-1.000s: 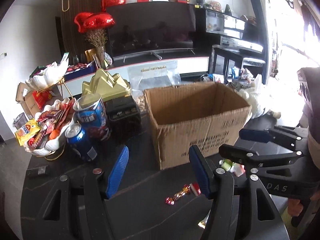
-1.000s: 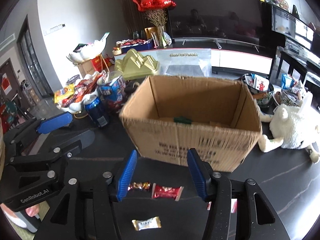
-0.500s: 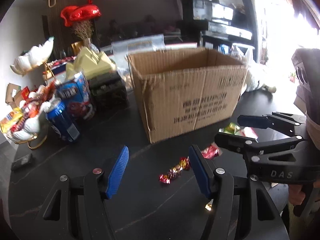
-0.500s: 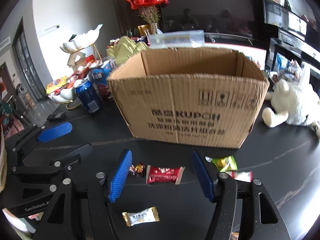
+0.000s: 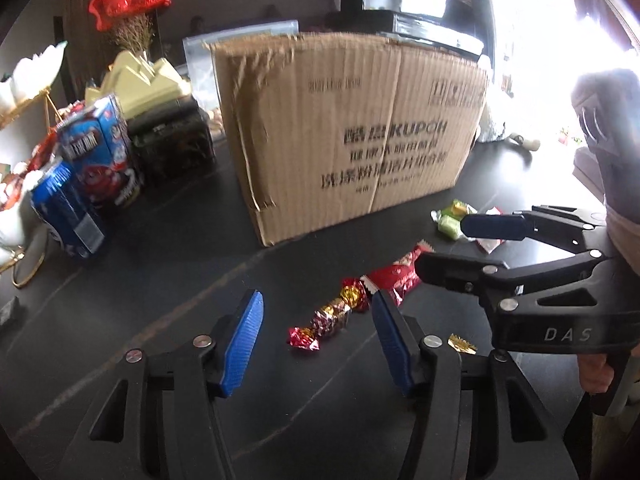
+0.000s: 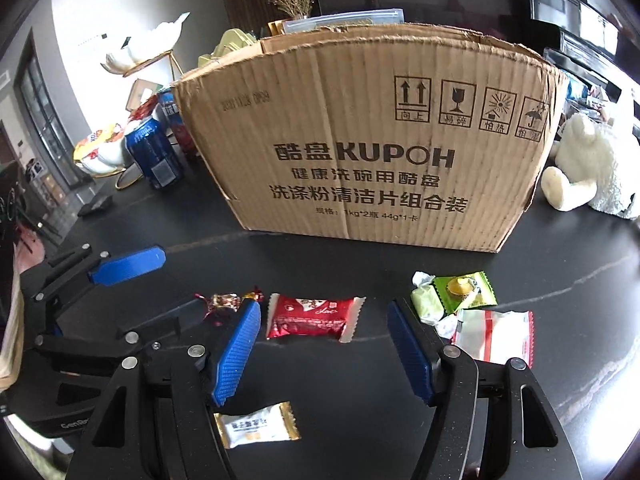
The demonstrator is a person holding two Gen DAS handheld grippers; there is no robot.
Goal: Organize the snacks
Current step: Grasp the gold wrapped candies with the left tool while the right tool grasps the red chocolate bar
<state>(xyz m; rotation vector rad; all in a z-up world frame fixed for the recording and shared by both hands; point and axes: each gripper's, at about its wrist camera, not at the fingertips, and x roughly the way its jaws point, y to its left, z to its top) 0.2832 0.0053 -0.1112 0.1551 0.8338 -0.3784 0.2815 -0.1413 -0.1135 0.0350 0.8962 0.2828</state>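
Observation:
A cardboard box (image 5: 344, 132) (image 6: 368, 152) stands on the black table. In front of it lie loose snacks: a foil twist candy (image 5: 330, 318) (image 6: 224, 303), a red packet (image 5: 396, 276) (image 6: 312, 316), a green packet (image 6: 466, 290) (image 5: 450, 220), a white and red packet (image 6: 494, 336) and a small gold-edged white packet (image 6: 256, 426). My left gripper (image 5: 318, 338) is open, low over the twist candy. My right gripper (image 6: 324, 350) is open, low over the red packet. Both are empty.
Left of the box stand a blue can (image 5: 66, 216) (image 6: 154, 154), a blue candy box (image 5: 100, 152), a dark tin (image 5: 172, 148) and a white dish of snacks (image 6: 100, 152). A white plush toy (image 6: 588, 168) lies to the right.
Both grippers have come down toward the table and closer to the snacks in front of the box. Both stayed open.

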